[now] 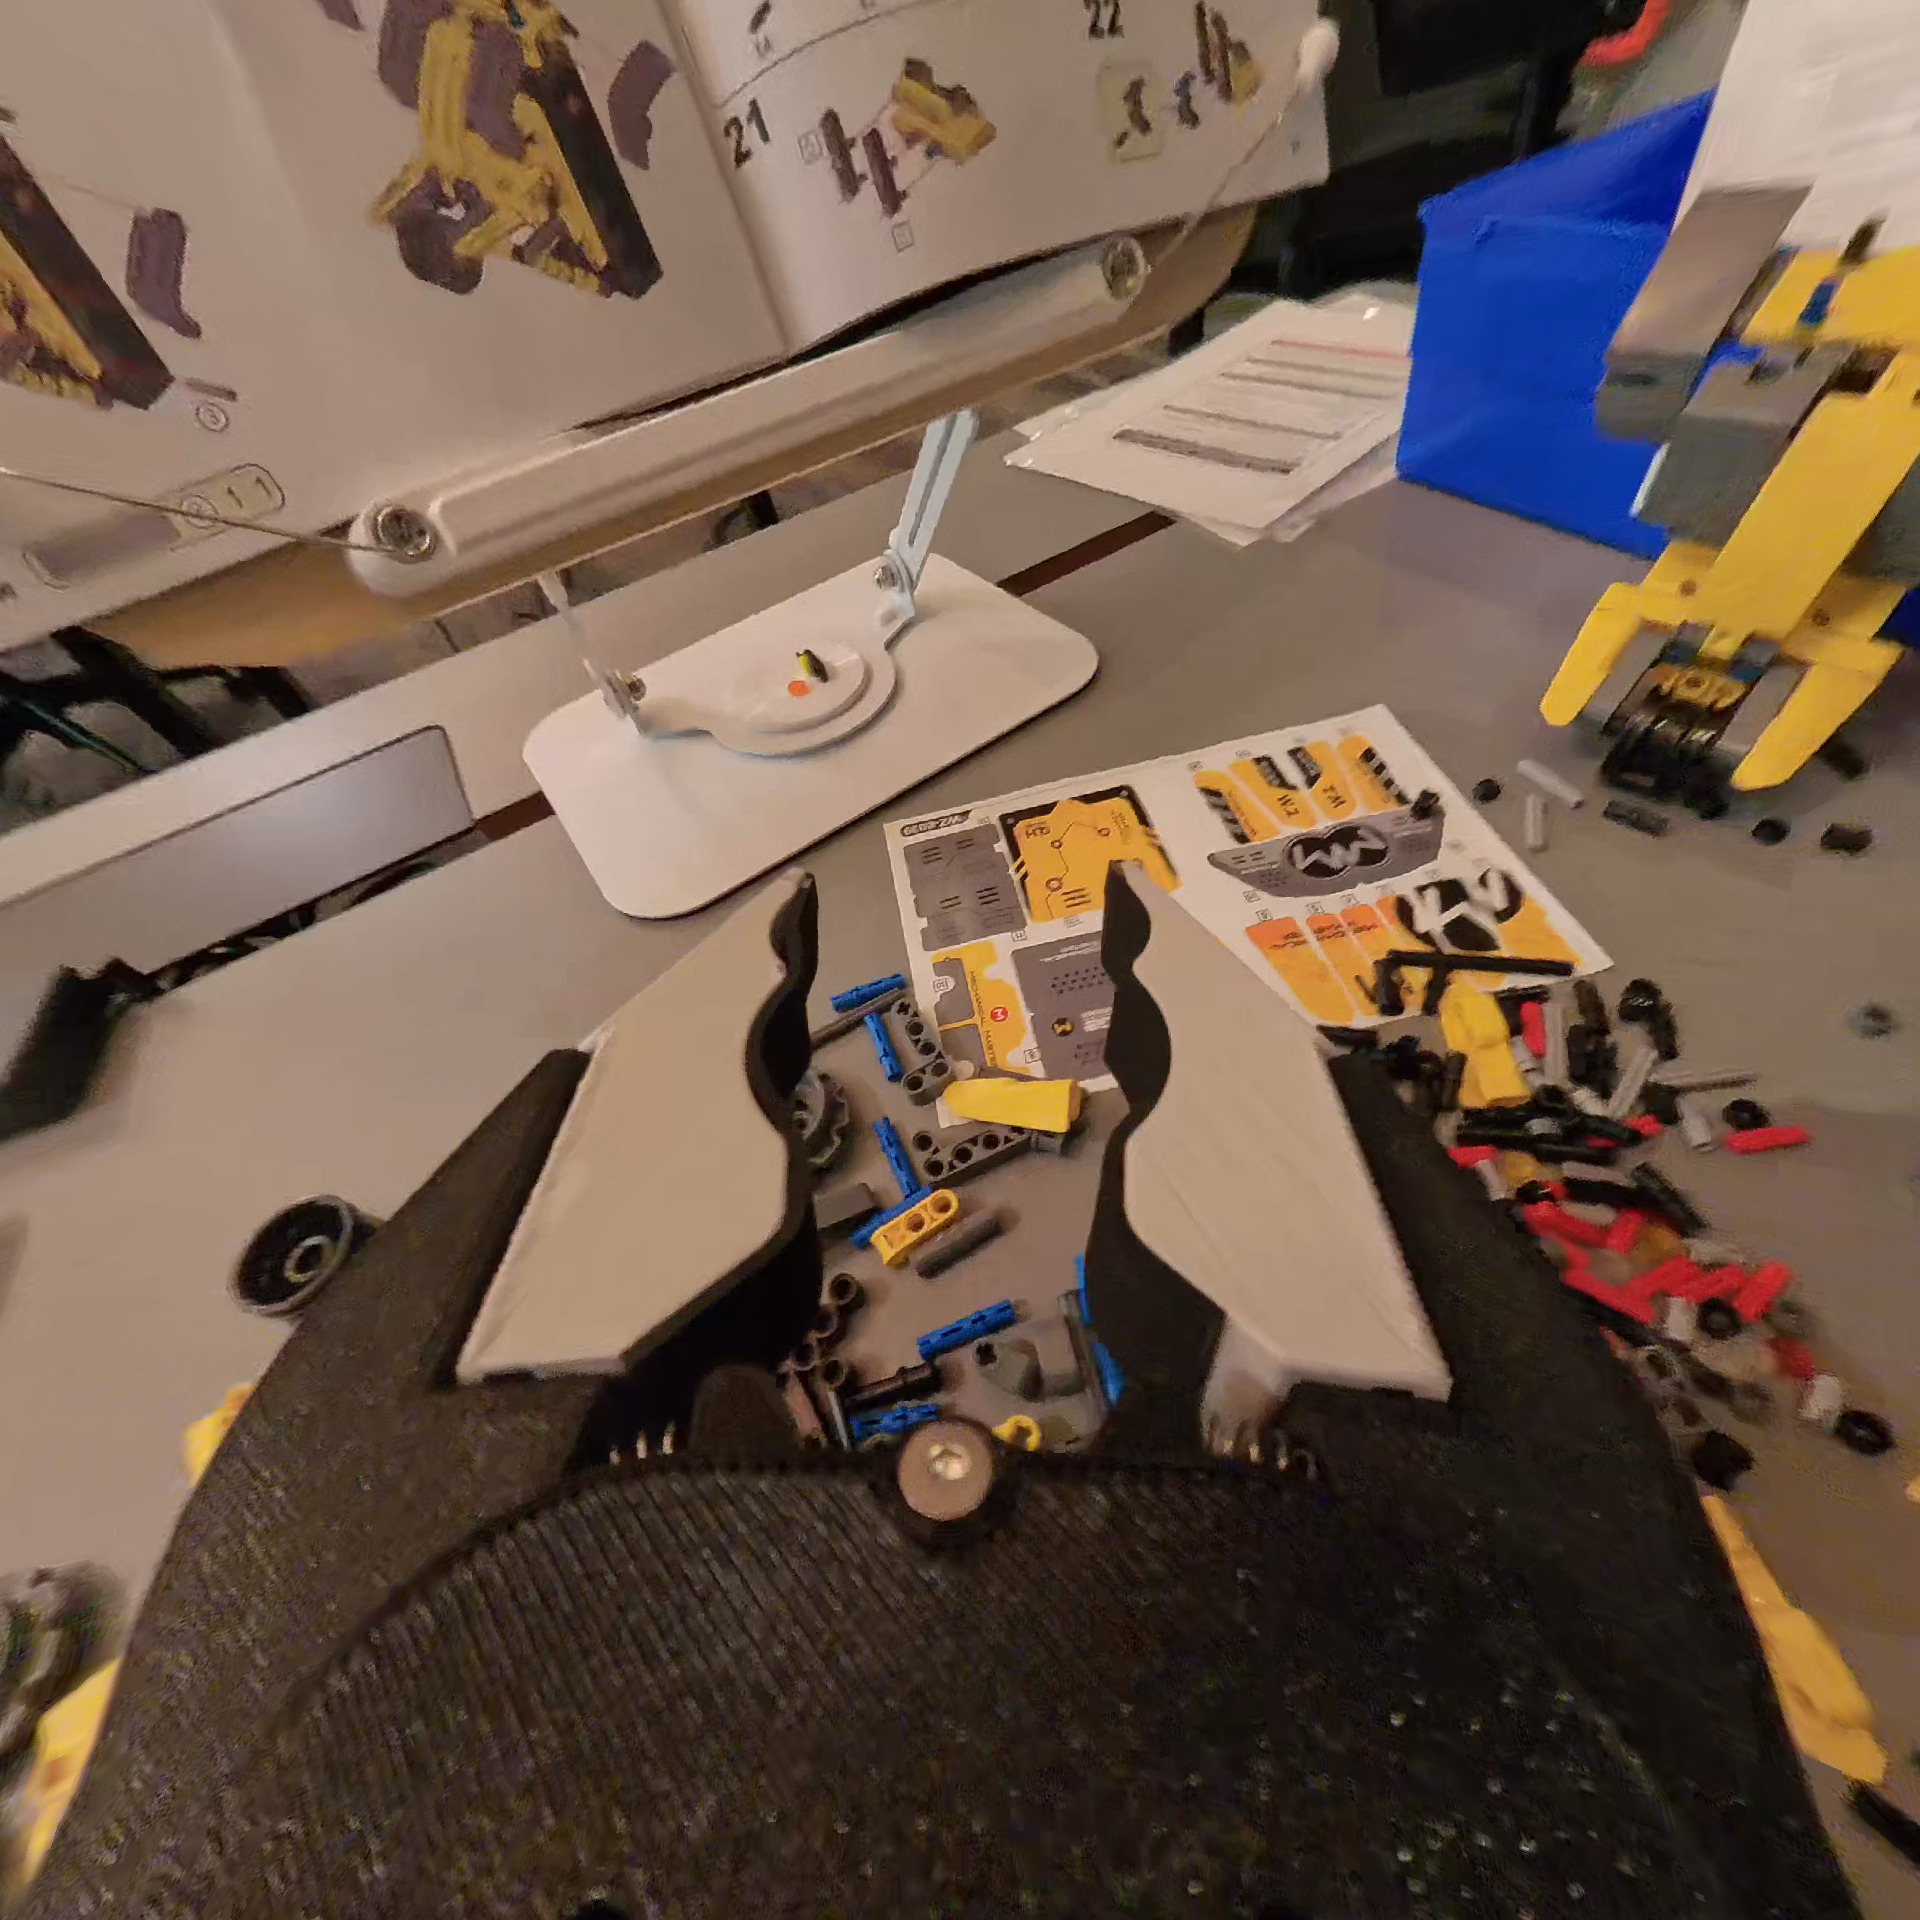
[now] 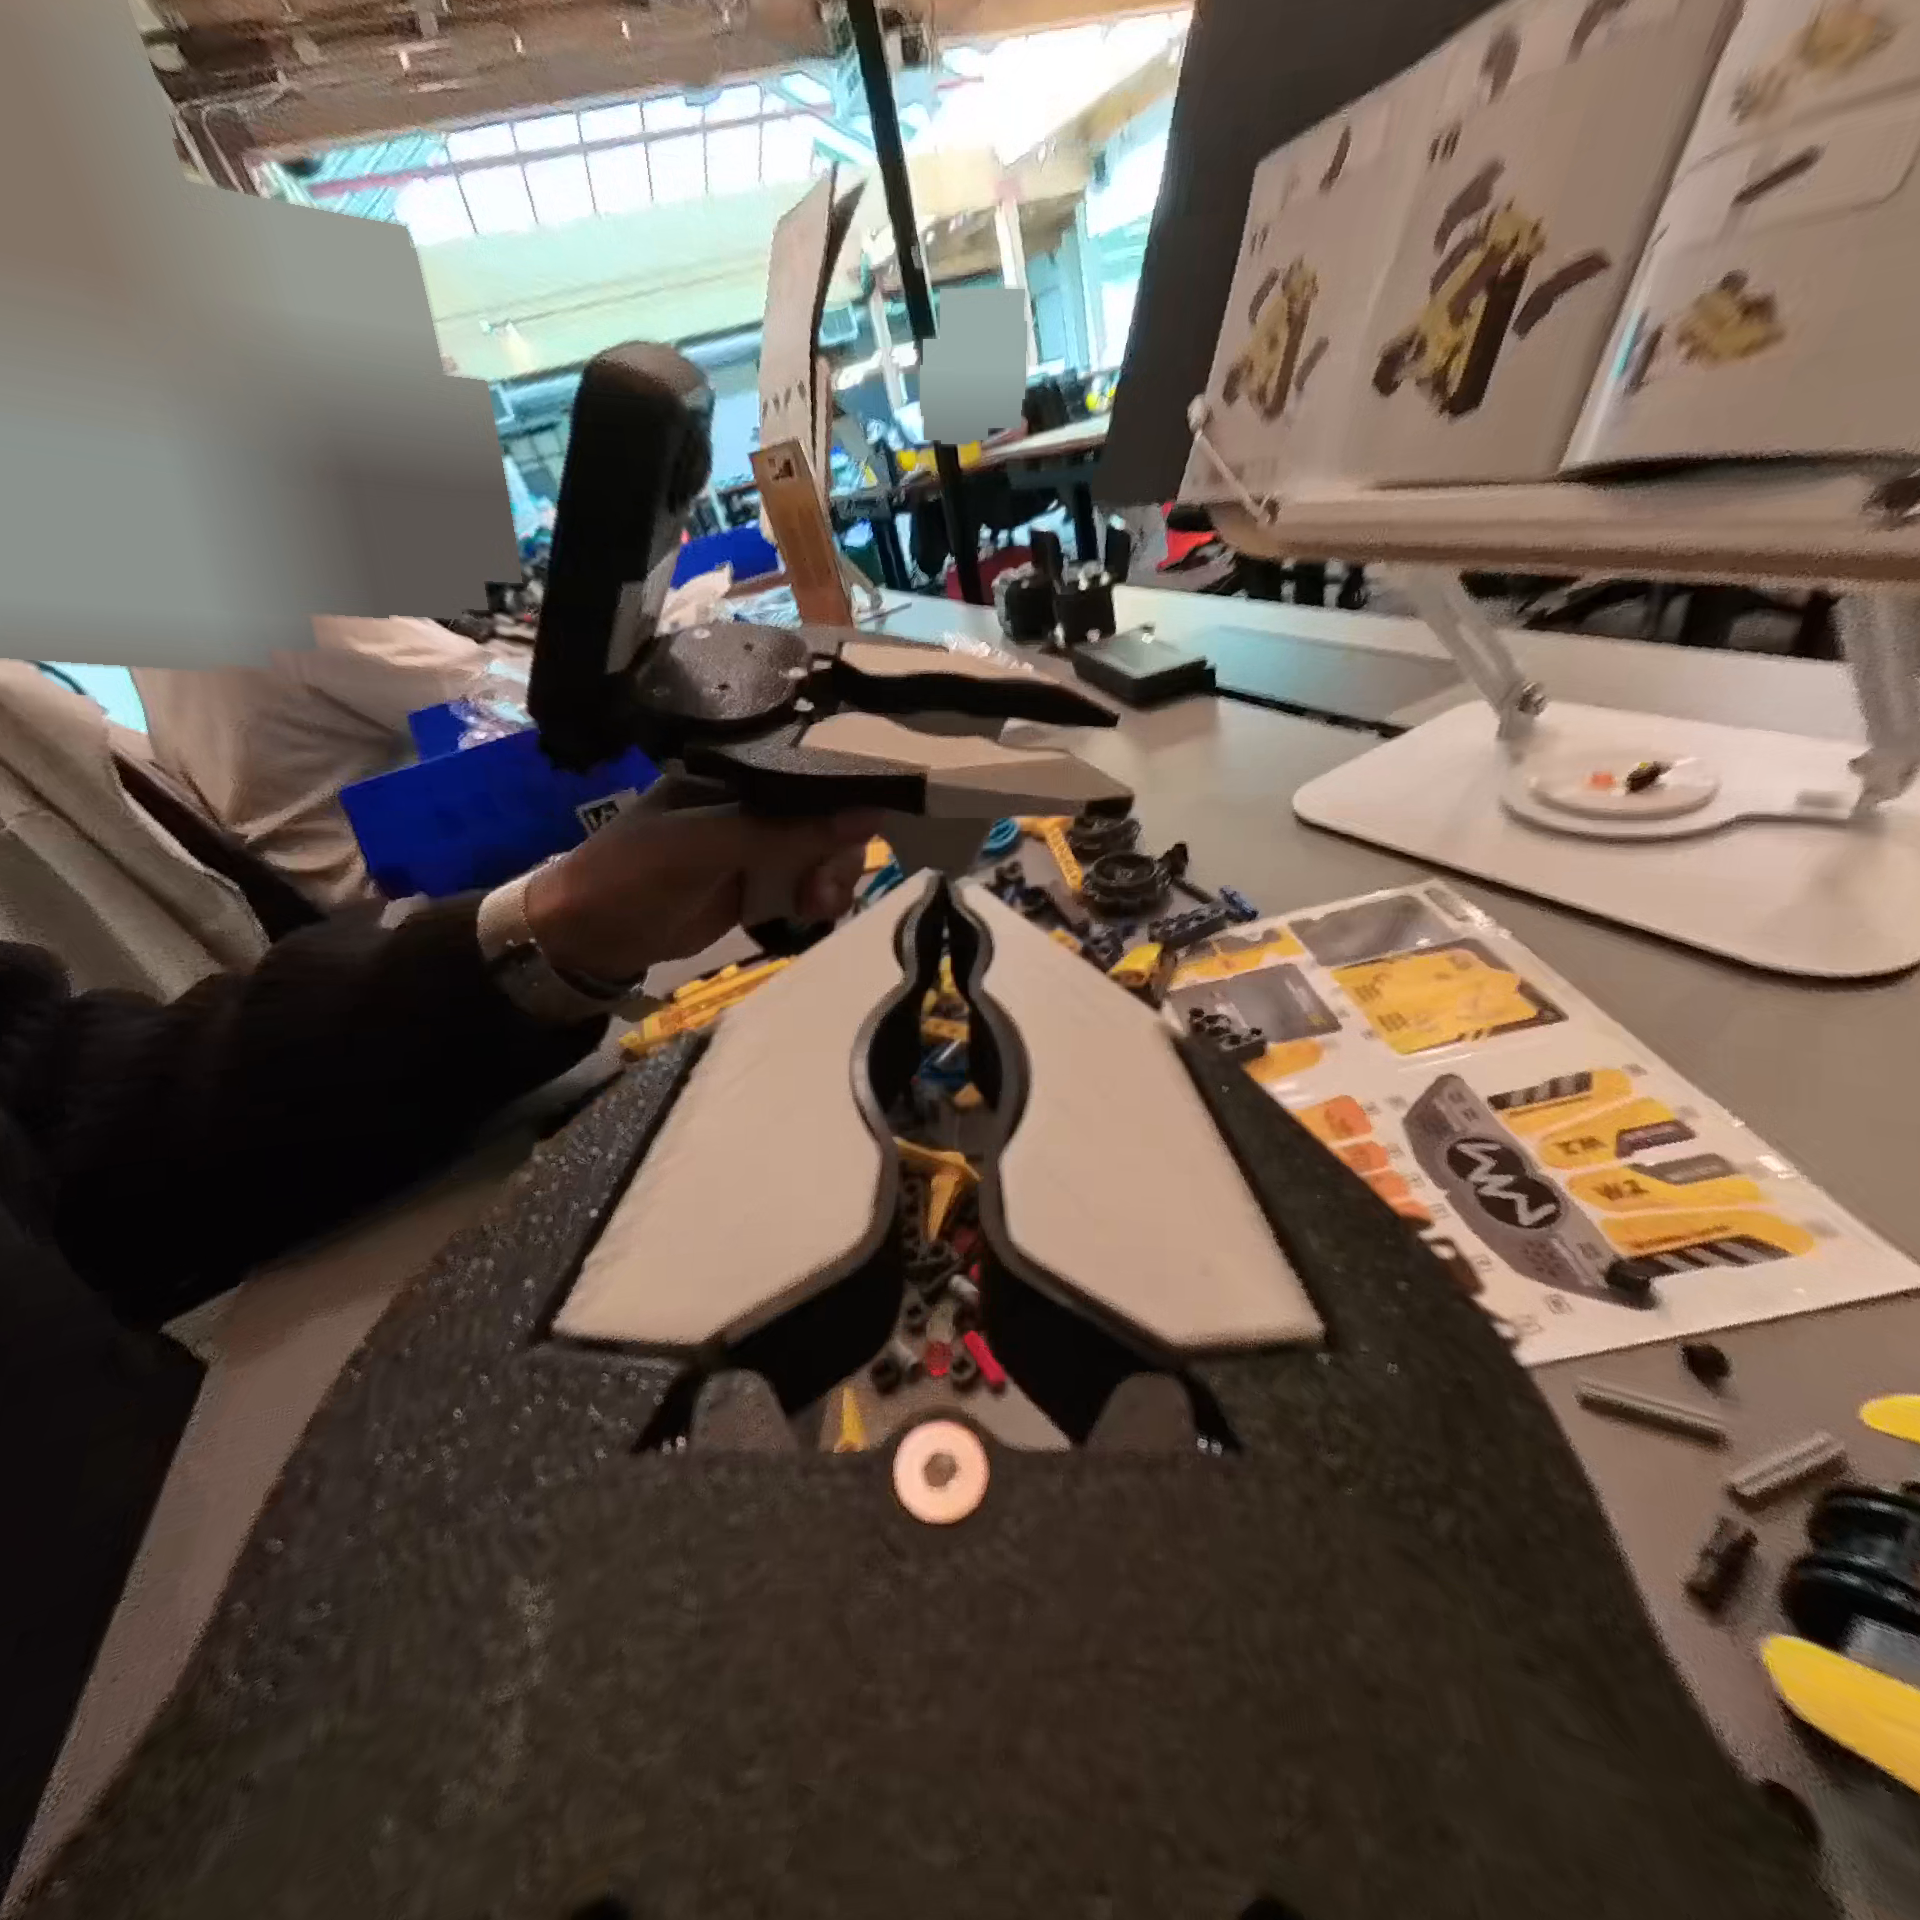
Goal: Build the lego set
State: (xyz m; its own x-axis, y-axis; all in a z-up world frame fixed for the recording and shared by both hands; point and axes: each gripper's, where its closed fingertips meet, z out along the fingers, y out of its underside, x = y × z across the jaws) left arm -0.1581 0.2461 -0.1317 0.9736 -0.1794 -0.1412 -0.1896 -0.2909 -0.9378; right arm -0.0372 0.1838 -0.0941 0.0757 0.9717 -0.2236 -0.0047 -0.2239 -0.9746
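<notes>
- Your left gripper [image 1: 961, 883] hangs with its jaws wide and empty over the small blue, black and yellow building pieces [image 1: 914, 1174] at the frame's centre, just short of the sticker sheet [image 1: 1340, 862].
- Your right gripper [image 2: 948, 883] has its tips nearly together, holding nothing I can see, low over more loose pieces.
- The instruction booklet [image 1: 416, 208] sits propped on its white stand [image 1: 831, 748], upper left, angled for reading.
- The yellow half-built model [image 1: 1756, 540] stands at the right edge.

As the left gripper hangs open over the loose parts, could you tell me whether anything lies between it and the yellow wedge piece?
Nothing visible does. The yellow wedge piece lies uncovered at the sticker sheet's near edge, in line with the open left gripper. Blue pins lie flat nearer.
</notes>
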